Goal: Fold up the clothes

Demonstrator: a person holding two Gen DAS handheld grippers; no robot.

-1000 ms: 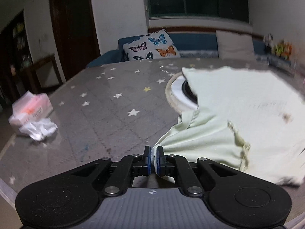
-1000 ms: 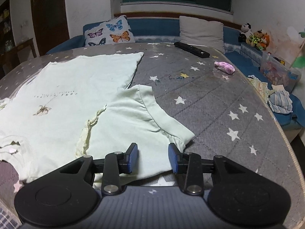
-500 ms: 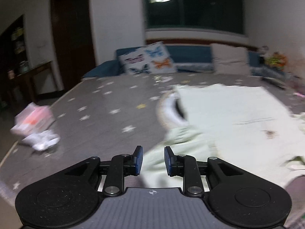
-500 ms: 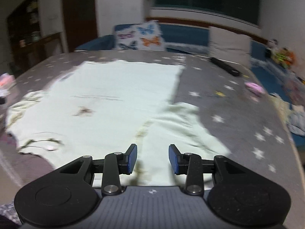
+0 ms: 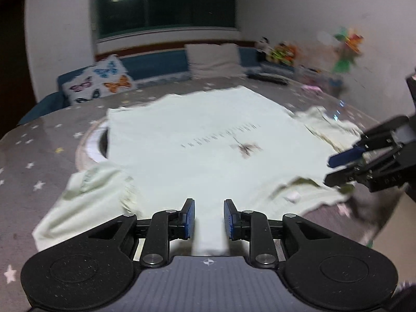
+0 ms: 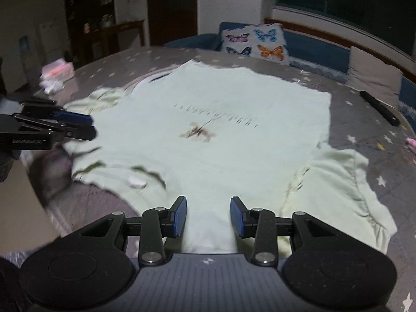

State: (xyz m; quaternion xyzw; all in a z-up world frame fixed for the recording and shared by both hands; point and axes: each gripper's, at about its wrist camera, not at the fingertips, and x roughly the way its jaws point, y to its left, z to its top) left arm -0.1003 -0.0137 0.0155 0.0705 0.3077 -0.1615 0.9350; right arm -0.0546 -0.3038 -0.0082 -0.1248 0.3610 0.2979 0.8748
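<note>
A pale green T-shirt (image 5: 208, 140) with a small brown print lies spread flat on the grey star-patterned table (image 5: 31, 156), neck end near me; it also shows in the right wrist view (image 6: 223, 140). My left gripper (image 5: 208, 218) is open and empty over the shirt's near left shoulder. My right gripper (image 6: 208, 217) is open and empty over the near right shoulder. Each gripper shows in the other's view: the right gripper (image 5: 338, 167) at the right edge, the left gripper (image 6: 80, 127) at the left edge, both open.
A butterfly cushion (image 6: 256, 44) and a beige cushion (image 6: 374, 74) lie on the blue sofa behind the table. A black remote (image 6: 379, 108) and a pink item (image 6: 410, 141) lie at the table's right. Crumpled tissues and a packet (image 6: 56, 74) lie at the left.
The left gripper let go of the left sleeve and opened. Both grippers swung inward from the sleeves to the shirt's near shoulders, and each now sees the other.
</note>
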